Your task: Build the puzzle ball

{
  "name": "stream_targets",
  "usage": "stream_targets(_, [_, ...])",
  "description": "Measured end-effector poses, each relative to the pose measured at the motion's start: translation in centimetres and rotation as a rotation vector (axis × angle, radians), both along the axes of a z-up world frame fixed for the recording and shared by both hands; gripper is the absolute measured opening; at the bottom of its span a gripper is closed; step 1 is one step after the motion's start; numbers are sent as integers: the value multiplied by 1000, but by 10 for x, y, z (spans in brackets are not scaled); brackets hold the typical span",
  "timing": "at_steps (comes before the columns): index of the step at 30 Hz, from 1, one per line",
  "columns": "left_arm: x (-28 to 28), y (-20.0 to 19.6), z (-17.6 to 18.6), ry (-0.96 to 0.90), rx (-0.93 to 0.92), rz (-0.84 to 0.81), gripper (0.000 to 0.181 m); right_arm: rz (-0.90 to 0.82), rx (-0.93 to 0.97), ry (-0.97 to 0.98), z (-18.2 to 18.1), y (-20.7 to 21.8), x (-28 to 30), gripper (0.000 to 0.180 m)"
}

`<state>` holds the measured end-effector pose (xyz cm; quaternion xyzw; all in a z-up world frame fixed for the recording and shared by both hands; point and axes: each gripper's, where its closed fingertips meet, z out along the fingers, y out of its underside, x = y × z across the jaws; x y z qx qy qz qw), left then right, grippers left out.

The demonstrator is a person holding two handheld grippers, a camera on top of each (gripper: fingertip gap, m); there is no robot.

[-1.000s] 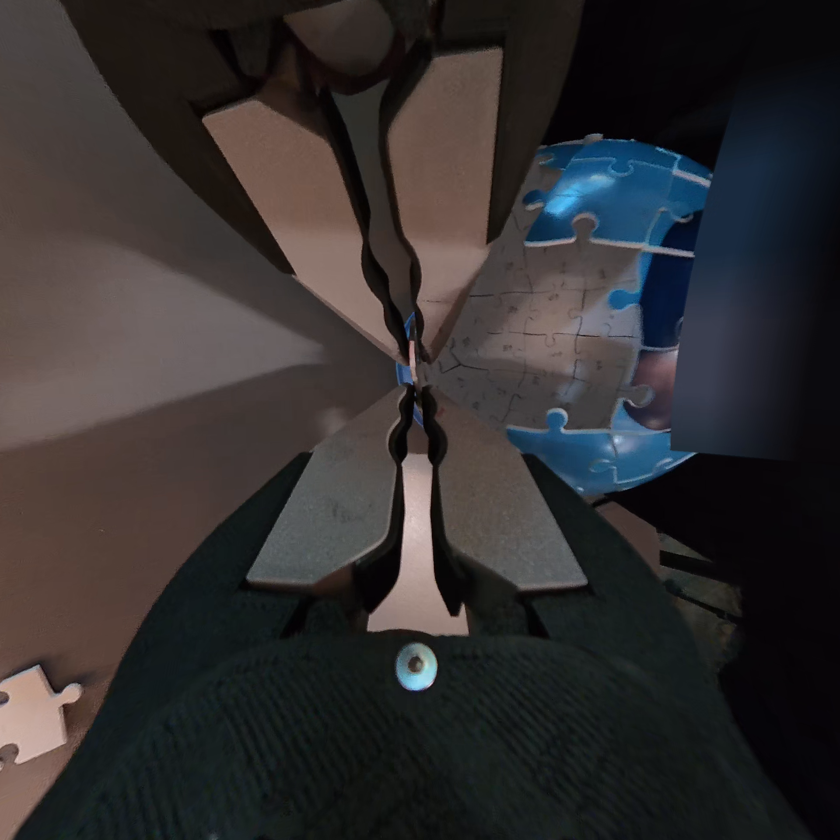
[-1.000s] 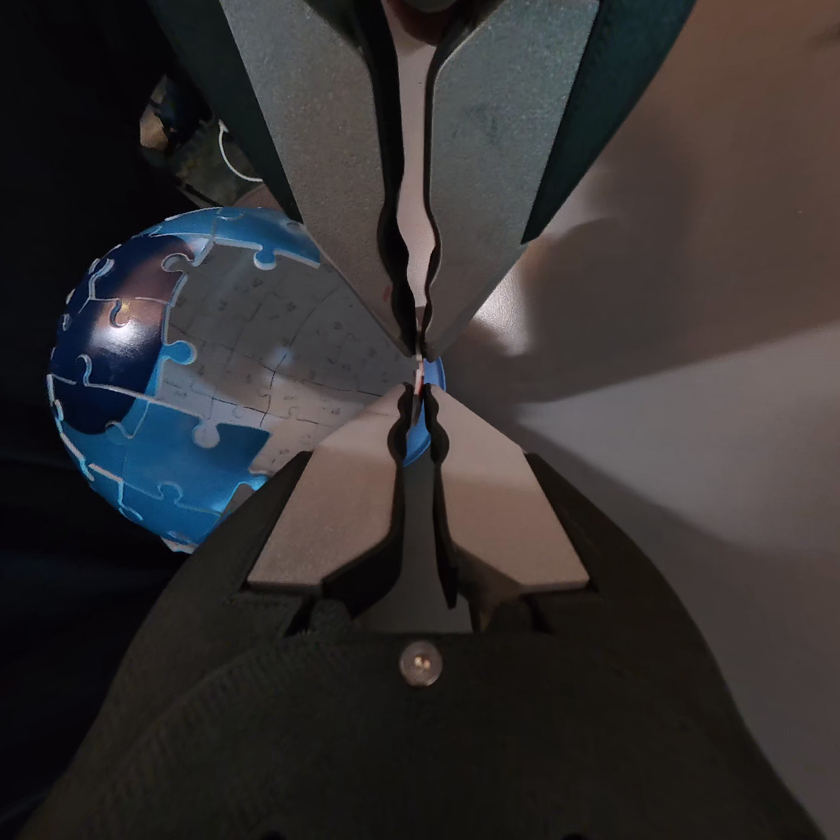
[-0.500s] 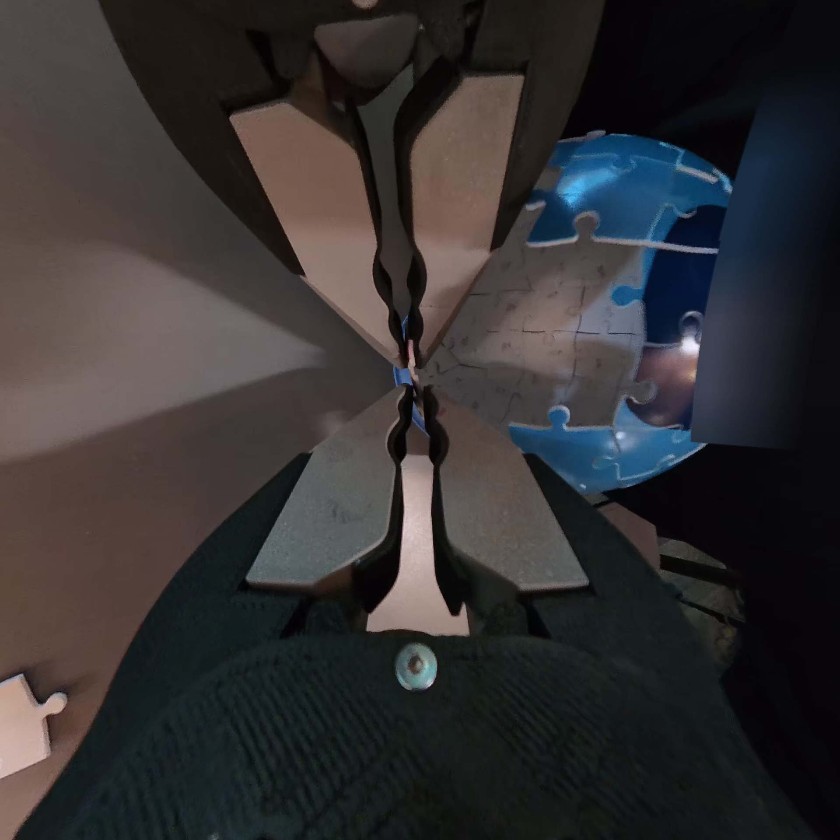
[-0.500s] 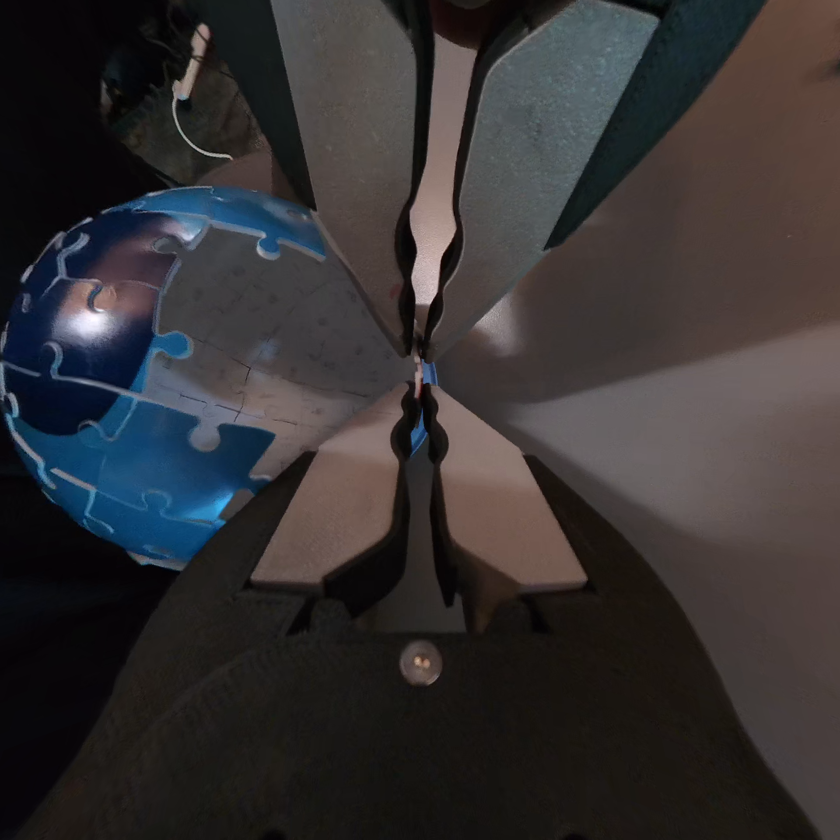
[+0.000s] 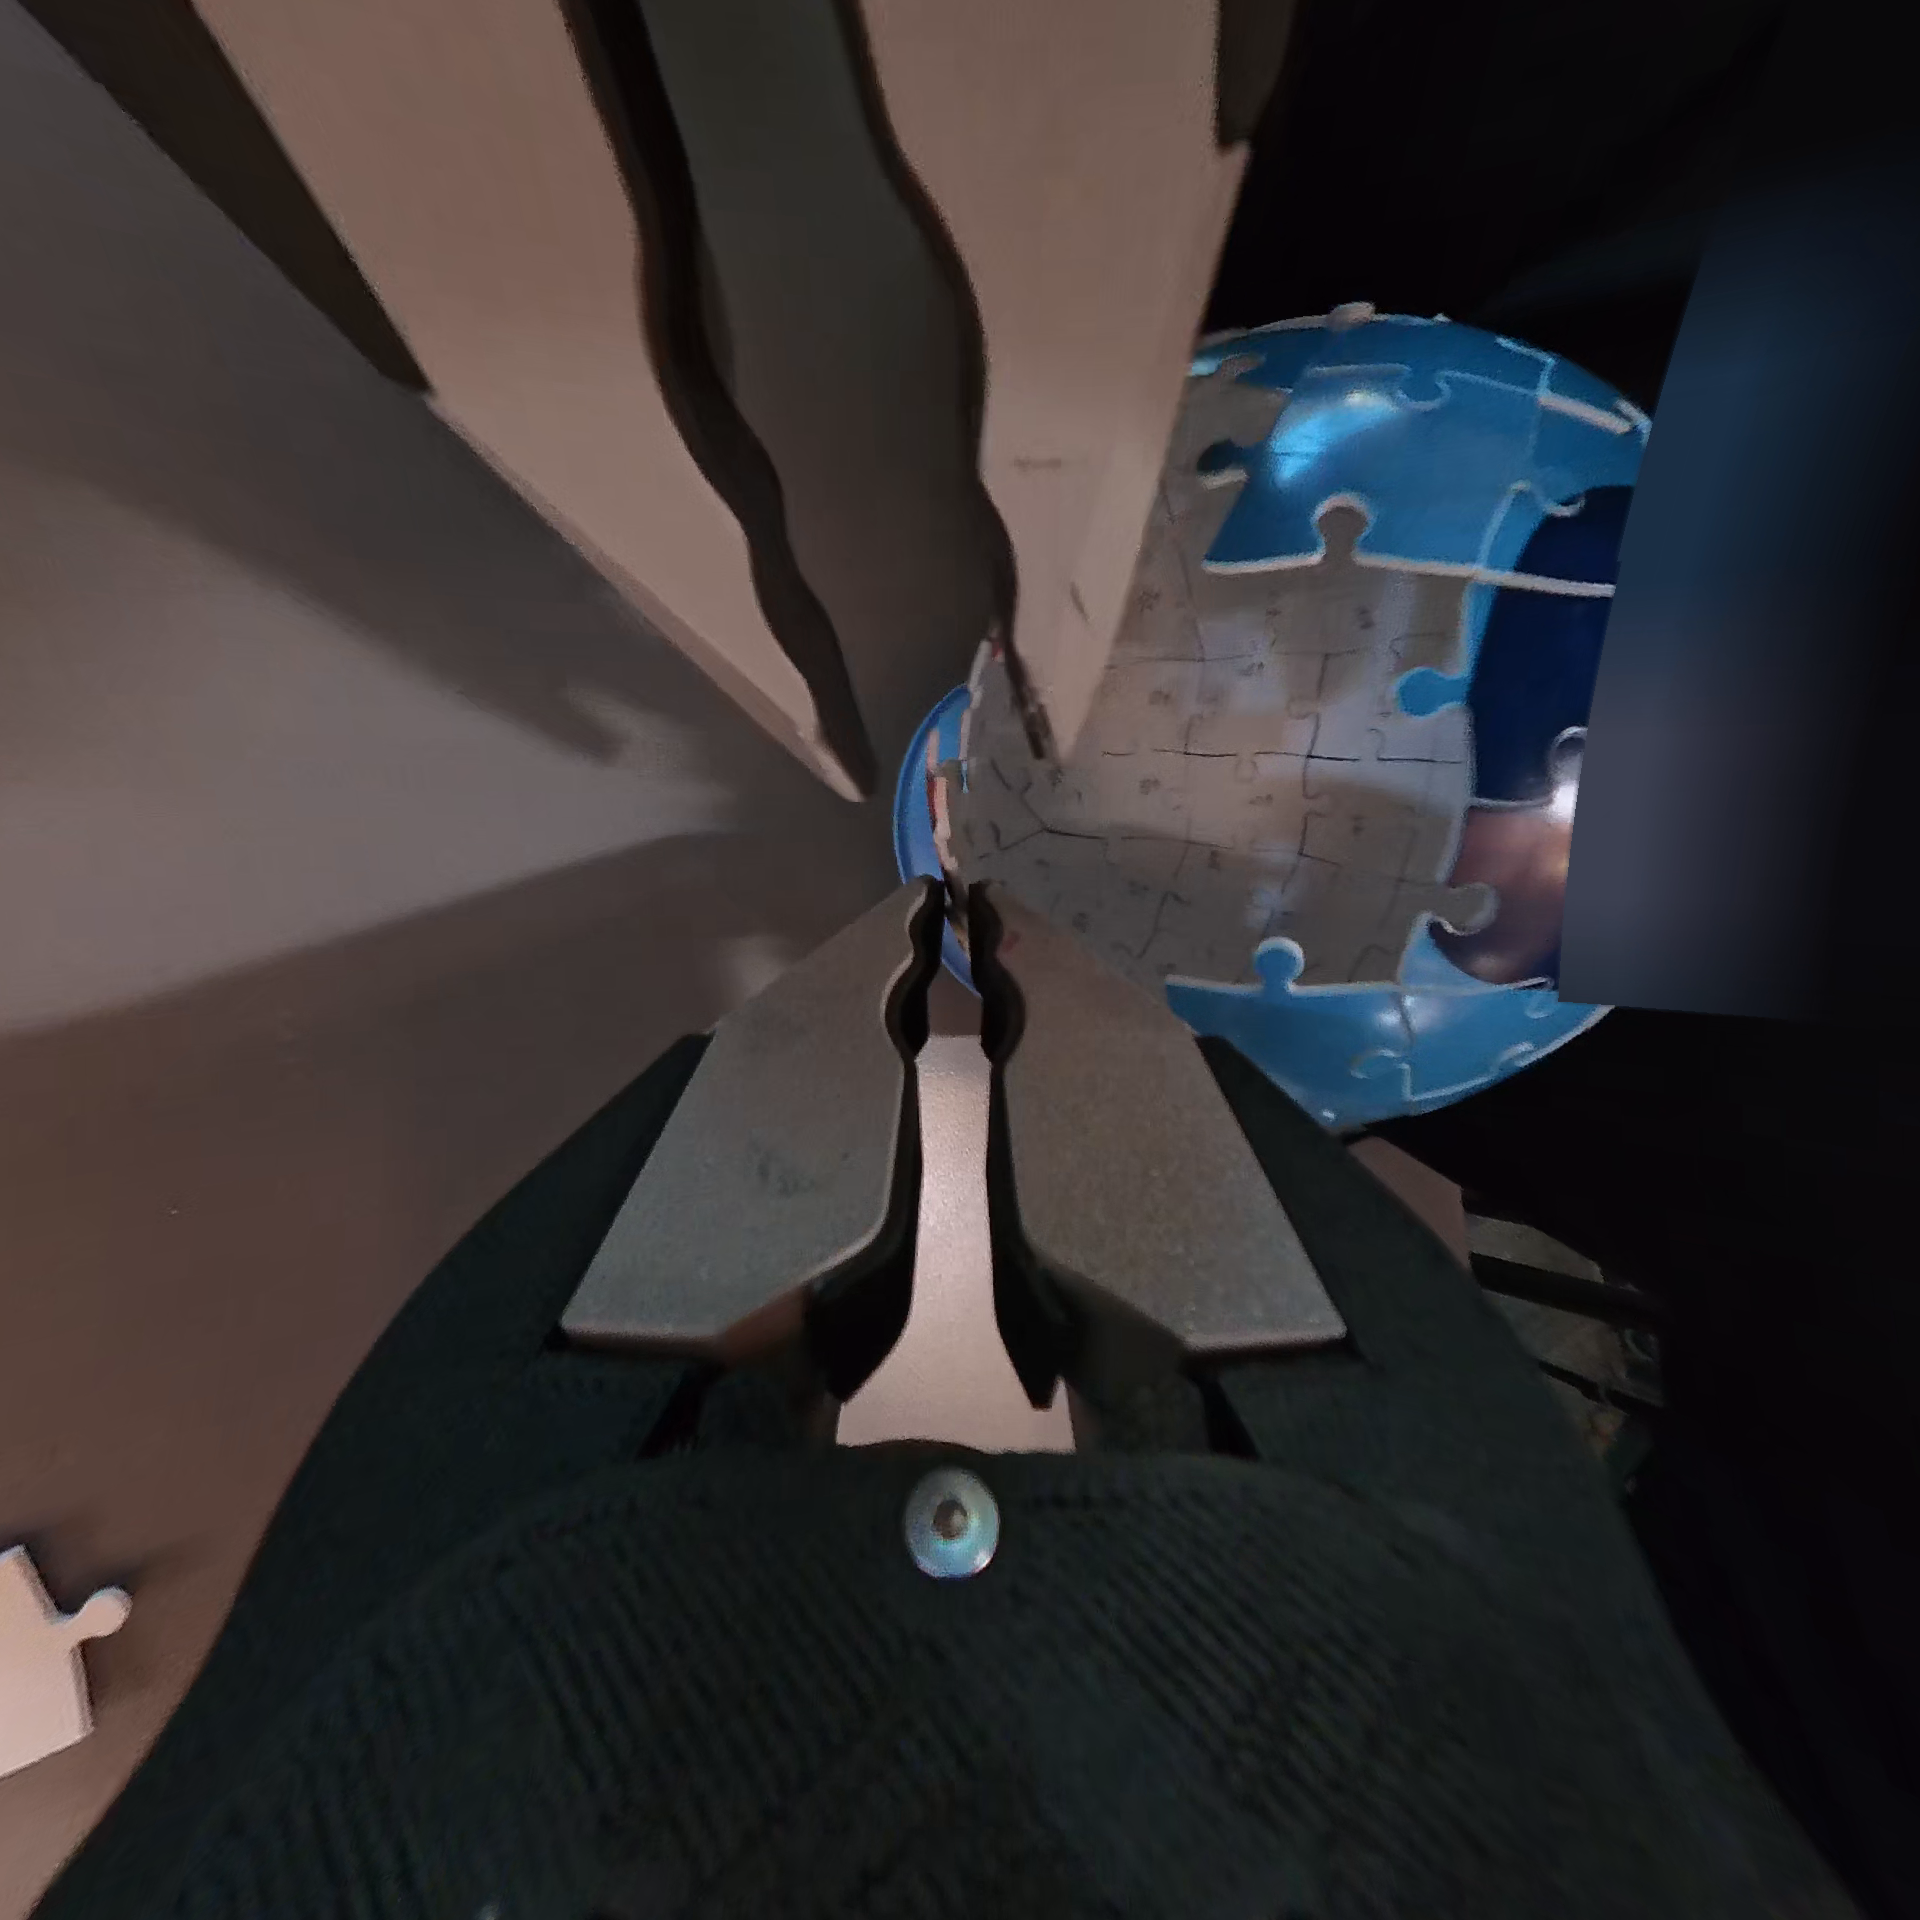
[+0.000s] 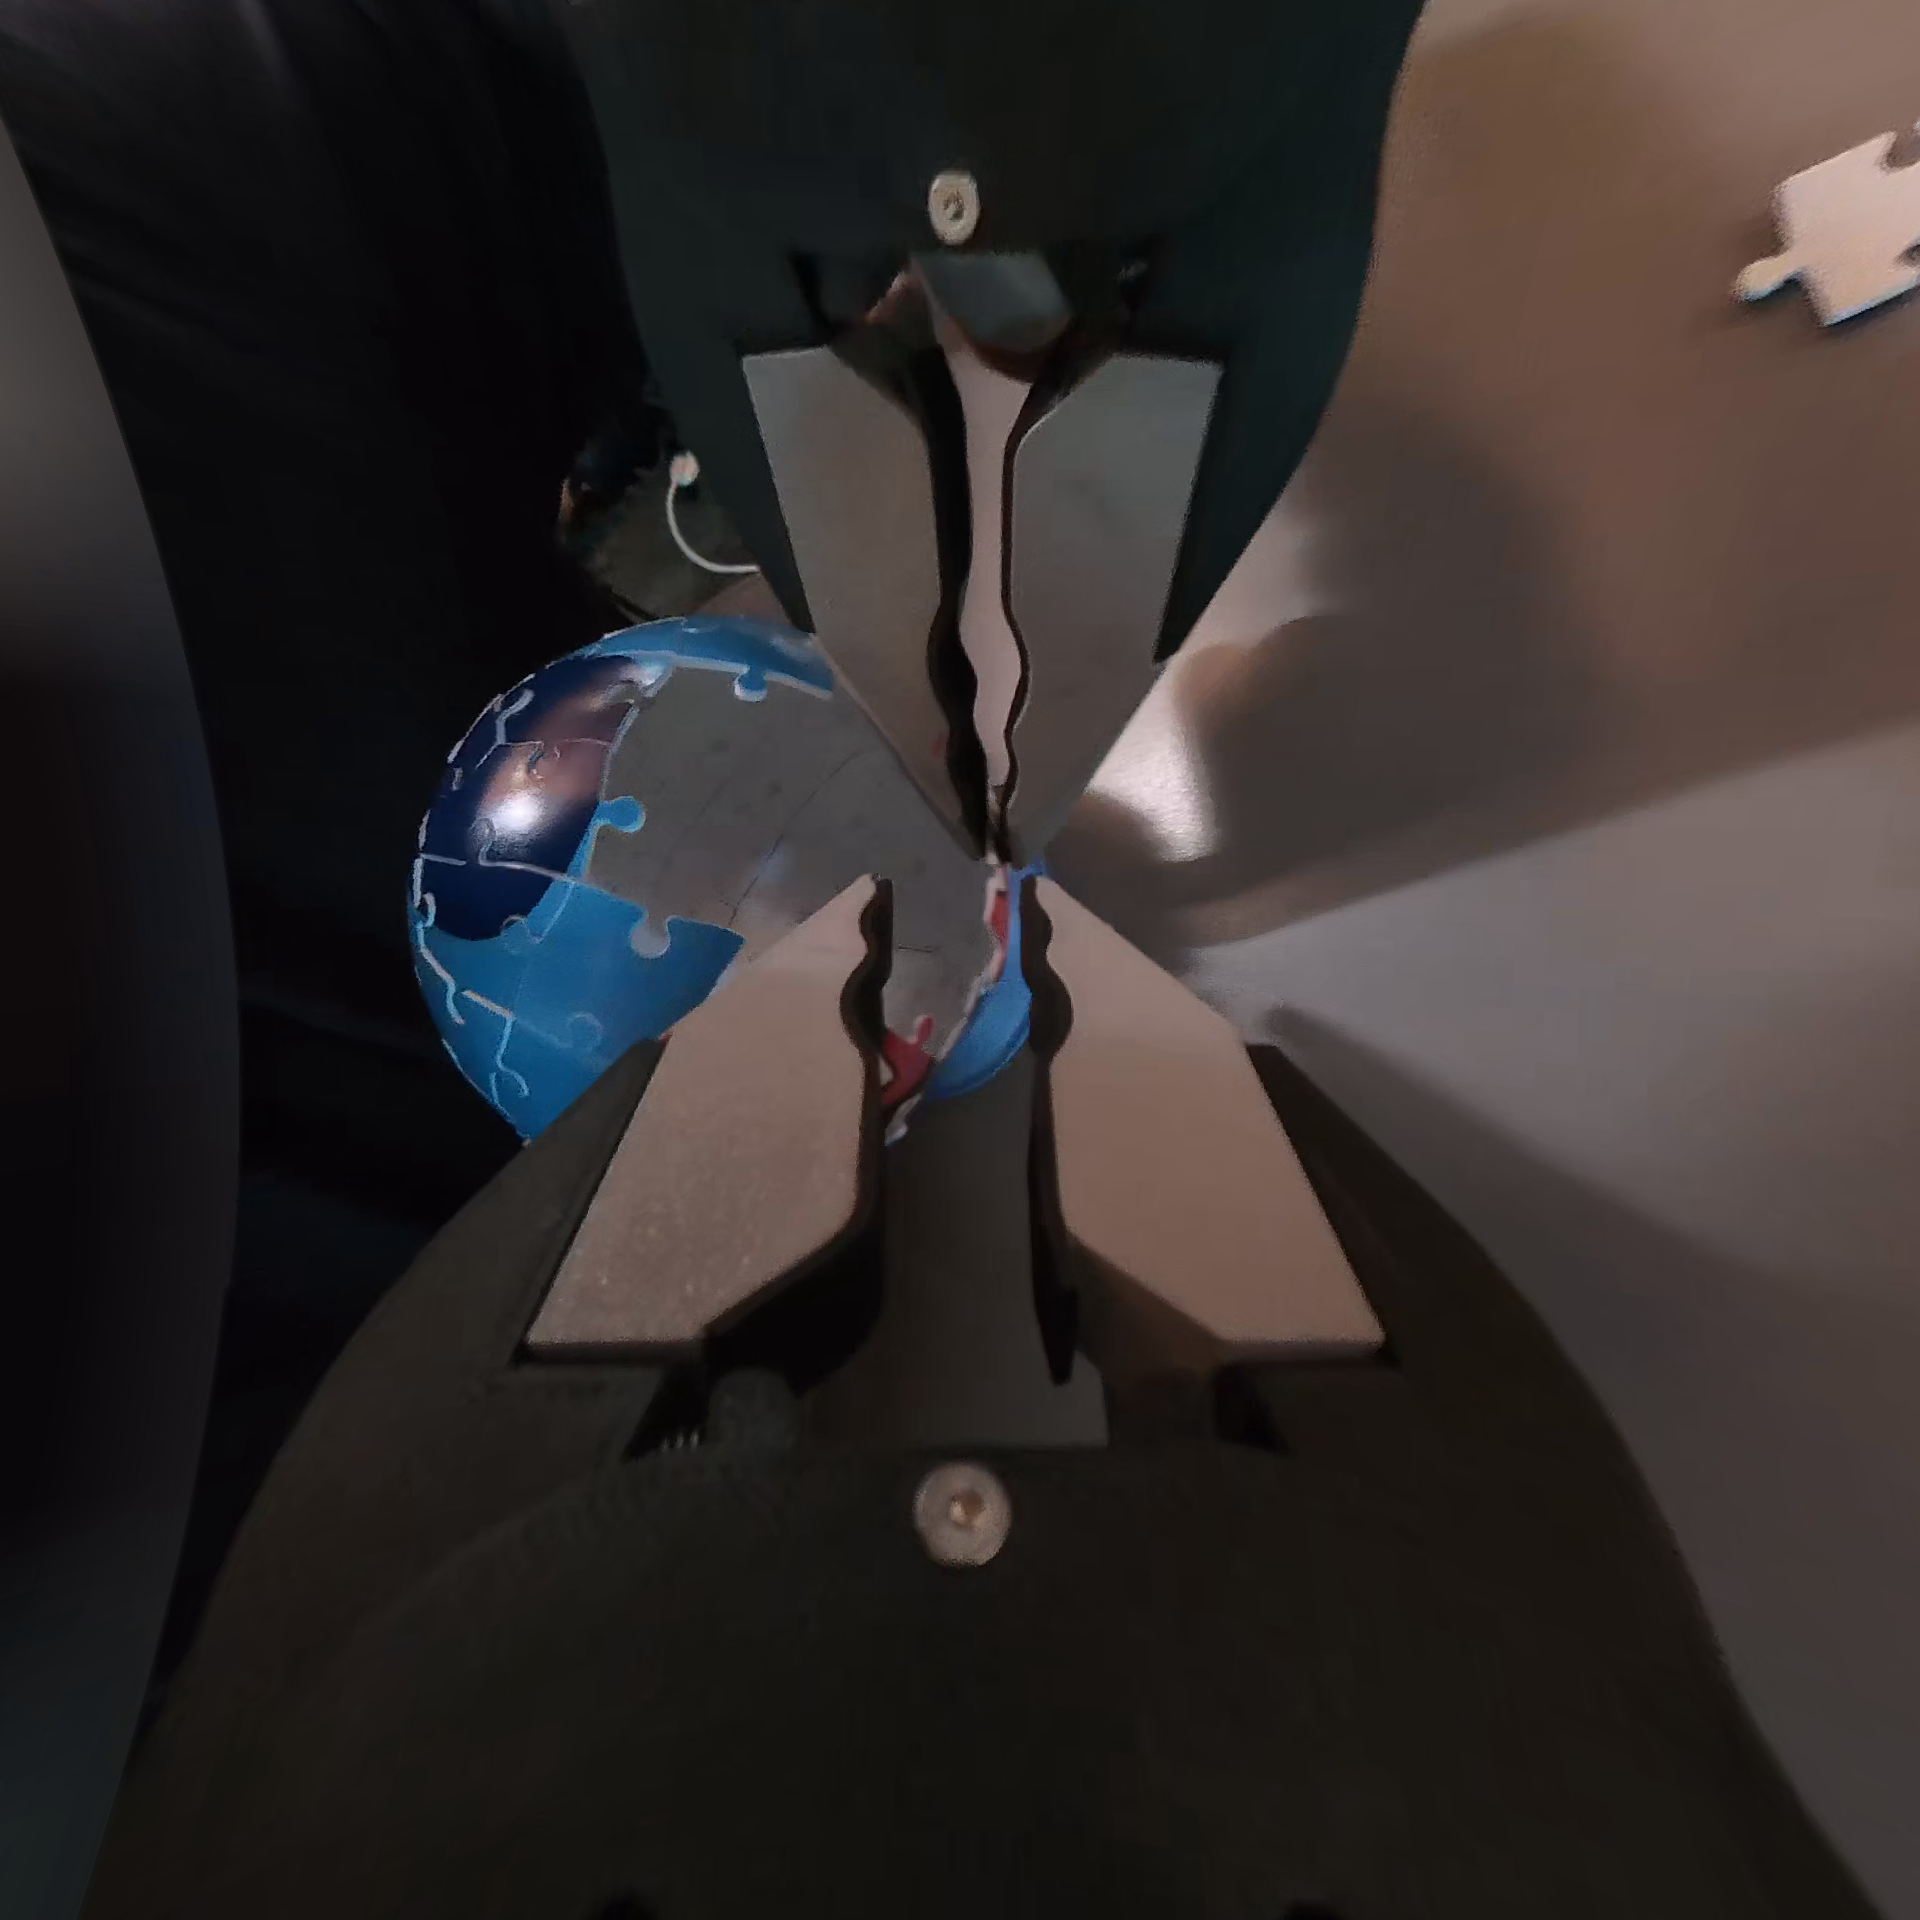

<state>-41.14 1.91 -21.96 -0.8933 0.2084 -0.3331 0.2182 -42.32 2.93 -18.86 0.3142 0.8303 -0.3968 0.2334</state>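
Half-built puzzle ball [image 5: 1351, 727], blue outside w/ grey inside: left claw [image 5: 958, 894] pinches its rim, right claw [image 6: 956, 894] spread apart.

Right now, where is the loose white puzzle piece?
The loose puzzle piece lies on the table, upper right in the right wrist view and lower left in the left wrist view, apart from the puzzle ball.

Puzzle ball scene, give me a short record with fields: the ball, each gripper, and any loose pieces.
puzzle ball: partly built hollow shell, blue outside, grey inside showing, open side toward the cameras
left gripper: shut on the ball's rim
right gripper: open, fingers either side of the rim edge, not clamped
loose puzzle piece: one, grey side up, lying on the table away from the ball
red patch: on the rim between the right gripper's fingers
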Motion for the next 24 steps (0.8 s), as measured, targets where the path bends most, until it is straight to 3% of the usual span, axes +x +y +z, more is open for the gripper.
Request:
stream_targets(10, [-2, 3, 0, 4, -2, 20, 4, -209, -197, 173, 41, 36, -43, 19])
stream_targets(24, [-39, 6, 29, 59, 73, 276, 15, -303, -346, 256, 8, 65, -42, 28])
